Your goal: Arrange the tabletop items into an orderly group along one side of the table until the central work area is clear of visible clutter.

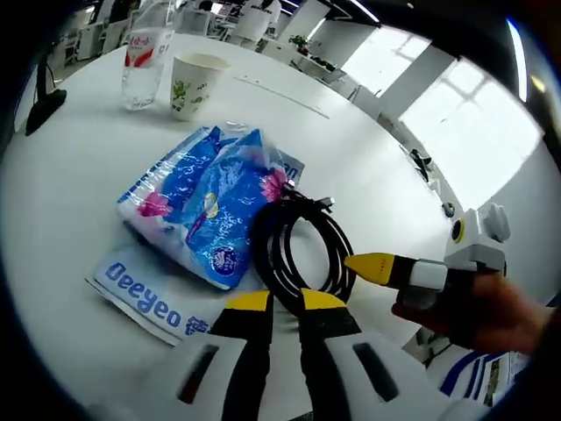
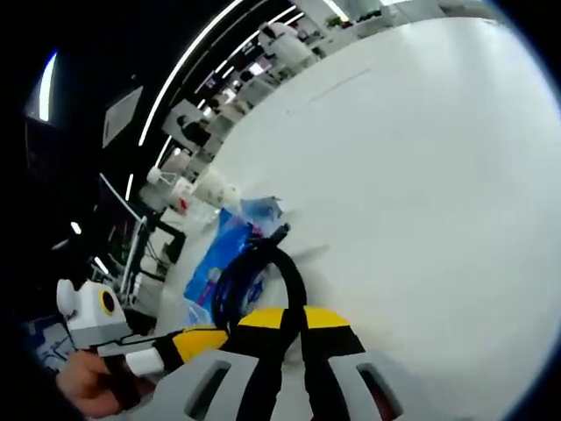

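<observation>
One bottle [image 1: 145, 54], one paper cup [image 1: 194, 84], one tissue pack [image 1: 210, 202] (blue), one cable coil [image 1: 298, 250].

- The place is a large open office.
- A wide white table [image 1: 79, 167] stands in front, and behind it there are rows of white desks [image 1: 263, 17] and chairs.
- Long strip lights [image 2: 188, 61] run on a dark ceiling.
- Big bright windows [image 1: 456, 114] fill one wall.
- A small green plant [image 1: 300, 40] stands on a far desk.
</observation>
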`<state>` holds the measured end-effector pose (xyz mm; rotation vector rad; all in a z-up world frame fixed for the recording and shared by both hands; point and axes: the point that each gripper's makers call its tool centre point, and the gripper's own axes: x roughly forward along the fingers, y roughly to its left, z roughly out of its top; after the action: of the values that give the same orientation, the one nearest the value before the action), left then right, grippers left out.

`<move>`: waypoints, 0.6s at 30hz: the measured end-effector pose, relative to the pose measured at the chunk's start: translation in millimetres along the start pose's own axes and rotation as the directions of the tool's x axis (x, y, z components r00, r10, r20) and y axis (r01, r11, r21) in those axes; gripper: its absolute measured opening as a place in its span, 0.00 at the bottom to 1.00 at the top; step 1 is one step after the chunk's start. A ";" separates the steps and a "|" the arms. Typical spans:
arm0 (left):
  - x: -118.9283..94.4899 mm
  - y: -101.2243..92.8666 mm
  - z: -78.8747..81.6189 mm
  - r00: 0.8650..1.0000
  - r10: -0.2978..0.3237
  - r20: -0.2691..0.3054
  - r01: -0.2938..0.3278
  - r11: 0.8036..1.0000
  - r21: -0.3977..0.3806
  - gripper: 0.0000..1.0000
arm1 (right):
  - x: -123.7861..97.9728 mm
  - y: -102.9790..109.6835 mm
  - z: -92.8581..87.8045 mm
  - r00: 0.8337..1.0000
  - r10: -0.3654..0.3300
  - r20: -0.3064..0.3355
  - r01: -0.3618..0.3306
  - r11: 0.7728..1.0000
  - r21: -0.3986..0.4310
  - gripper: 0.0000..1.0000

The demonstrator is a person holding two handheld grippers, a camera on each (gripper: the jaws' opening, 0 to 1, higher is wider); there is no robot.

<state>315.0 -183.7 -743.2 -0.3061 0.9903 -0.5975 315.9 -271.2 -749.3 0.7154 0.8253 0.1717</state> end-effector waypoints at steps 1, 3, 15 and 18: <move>0.0 -1.0 -0.4 1.000 -0.003 -0.001 0.003 1.000 0.002 0.07 | -1.3 -1.2 -0.6 1.000 0.000 0.002 0.000 1.000 0.004 0.02; 0.8 -3.1 -1.7 1.000 -0.009 -0.004 0.009 1.000 0.008 0.07 | -6.0 -1.9 -2.1 1.000 -0.003 0.007 0.003 1.000 0.012 0.02; 6.5 -30.2 -14.7 0.997 -0.060 -0.047 0.063 0.996 0.070 0.07 | -35.0 -21.2 -7.5 0.997 -0.049 0.064 0.045 0.997 0.066 0.02; 8.9 -36.3 -20.0 0.995 -0.070 -0.065 0.075 0.994 0.084 0.07 | -40.2 -28.0 -11.1 0.995 -0.065 0.070 0.059 0.995 0.082 0.02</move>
<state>289.6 -217.6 -741.7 -0.2484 1.0131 -0.7177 276.9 -303.0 -747.8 0.7660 0.7877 0.0564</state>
